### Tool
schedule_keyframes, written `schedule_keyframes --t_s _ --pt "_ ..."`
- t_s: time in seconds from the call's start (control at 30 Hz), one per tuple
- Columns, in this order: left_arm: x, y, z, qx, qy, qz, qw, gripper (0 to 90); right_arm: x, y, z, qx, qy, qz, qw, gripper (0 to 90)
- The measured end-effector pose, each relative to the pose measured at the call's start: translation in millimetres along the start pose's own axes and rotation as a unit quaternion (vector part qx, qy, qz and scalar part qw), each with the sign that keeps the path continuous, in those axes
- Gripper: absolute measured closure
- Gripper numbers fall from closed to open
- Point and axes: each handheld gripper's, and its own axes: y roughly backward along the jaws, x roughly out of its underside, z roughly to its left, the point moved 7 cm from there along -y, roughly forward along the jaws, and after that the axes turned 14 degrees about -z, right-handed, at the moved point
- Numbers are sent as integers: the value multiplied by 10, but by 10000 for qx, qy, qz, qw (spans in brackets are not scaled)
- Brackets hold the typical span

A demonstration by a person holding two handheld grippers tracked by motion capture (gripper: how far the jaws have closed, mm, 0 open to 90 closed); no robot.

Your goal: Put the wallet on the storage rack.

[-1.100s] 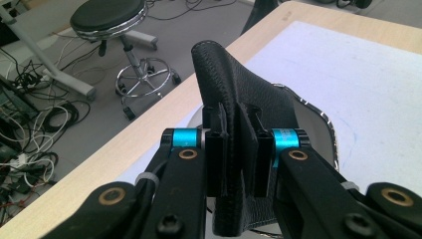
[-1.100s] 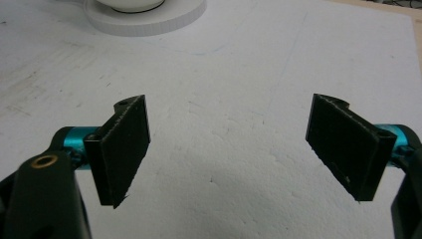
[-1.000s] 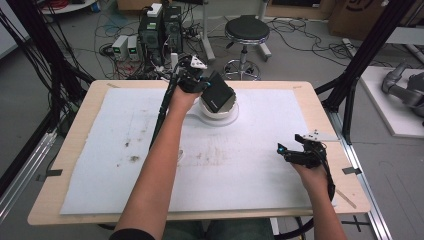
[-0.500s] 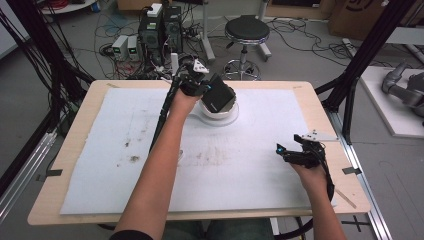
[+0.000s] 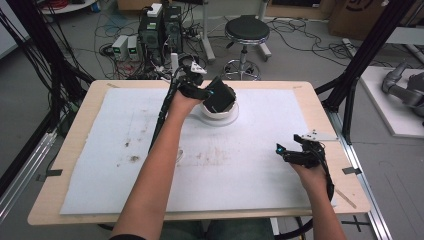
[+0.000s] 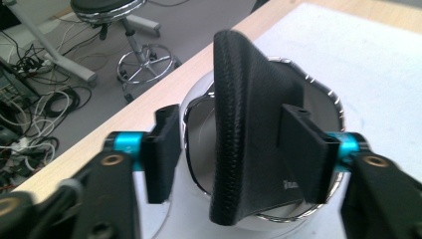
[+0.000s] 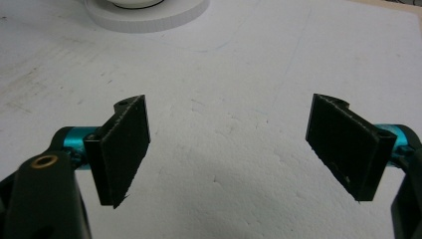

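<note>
Straddling a black leather case, the left gripper has its jaws spread: they have just been opening, and while the case sits between the pads, a clear gap shows on one side, so nothing is pinched. The case stands on edge, tilted, in a shiny metal bowl, which rests on a white round base near the far edge of the table. Judging from this, the drop into the bowl looks done and the release is finished or nearly so; what remains is probably pulling the hand back. Nearer the person, the right gripper hovers with jaws wide and empty over the stained white mat, well apart from the bowl.
</note>
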Motion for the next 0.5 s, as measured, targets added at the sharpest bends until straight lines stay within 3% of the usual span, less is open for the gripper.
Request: schedule_keyframes --t_s 0.07,0.3,0.4,0.5 --pt "-76 98 -8 7 12 -135 9999 345 -6 -3 7 -7 9 -11 10000 176" --pt "-208 389 -36 105 71 -414 9991 320 -23 -1 25 -24 10 -43 10000 176" --pt "-212 585 -74 375 210 -539 9976 291 -27 -3 44 -42 32 -43 10000 176" --pt "-193 673 -75 444 265 -562 9971 290 -30 -6 47 -41 20 -53 10000 176"
